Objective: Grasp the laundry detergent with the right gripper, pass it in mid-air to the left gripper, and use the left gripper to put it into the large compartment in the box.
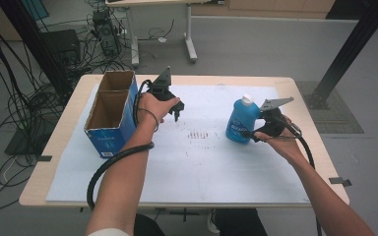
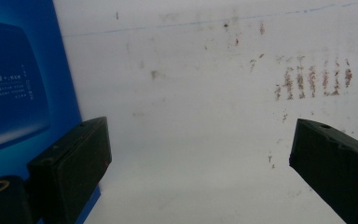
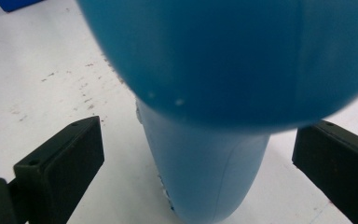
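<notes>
Right gripper (image 1: 254, 133): held at the near right of the bench, jaws spread wide to either side of a blue bottle (image 1: 241, 120), no contact seen in the right gripper view. Bottle: upright, long axis vertical, white cap on top, stood just left of that gripper and lodged between its jaws, so a squeeze is judged the next call; this arm is much the nearer. Left gripper (image 1: 175, 109): jaws apart and empty, held above the sheet just right of an open-topped blue cardboard box (image 1: 109, 115). Surface: white sheet (image 1: 206, 162), faintly stained, laid on a wooden bench (image 1: 69, 115). Beyond: grey floor, tangled cables, table legs, dark frame posts.
</notes>
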The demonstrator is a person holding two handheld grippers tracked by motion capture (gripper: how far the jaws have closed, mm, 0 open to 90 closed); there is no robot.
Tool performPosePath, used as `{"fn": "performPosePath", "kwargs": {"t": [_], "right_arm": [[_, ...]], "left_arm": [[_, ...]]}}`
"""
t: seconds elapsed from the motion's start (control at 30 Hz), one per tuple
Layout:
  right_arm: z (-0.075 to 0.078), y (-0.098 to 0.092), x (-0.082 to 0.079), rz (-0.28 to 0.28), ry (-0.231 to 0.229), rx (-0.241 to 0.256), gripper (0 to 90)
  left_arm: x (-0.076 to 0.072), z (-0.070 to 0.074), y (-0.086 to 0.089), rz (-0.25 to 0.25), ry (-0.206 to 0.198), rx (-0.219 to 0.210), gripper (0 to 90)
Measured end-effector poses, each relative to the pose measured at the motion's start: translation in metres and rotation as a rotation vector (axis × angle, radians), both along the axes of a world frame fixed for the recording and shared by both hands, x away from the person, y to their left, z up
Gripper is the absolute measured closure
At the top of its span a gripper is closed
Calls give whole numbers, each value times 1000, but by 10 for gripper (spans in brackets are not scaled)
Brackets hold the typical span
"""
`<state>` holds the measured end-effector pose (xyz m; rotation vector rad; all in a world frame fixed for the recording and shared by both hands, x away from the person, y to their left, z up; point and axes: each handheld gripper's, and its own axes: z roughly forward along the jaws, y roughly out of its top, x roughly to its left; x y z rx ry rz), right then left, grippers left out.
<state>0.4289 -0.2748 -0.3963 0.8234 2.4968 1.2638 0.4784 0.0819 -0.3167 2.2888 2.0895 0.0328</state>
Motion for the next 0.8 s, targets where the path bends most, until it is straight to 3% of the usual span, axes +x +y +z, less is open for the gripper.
{"fn": "performPosePath", "kwargs": {"t": [0.8], "right_arm": [[-4,2,2,1,-41,60,15]], "left_arm": [[0,2,1,-1,-4,-3,59]]}}
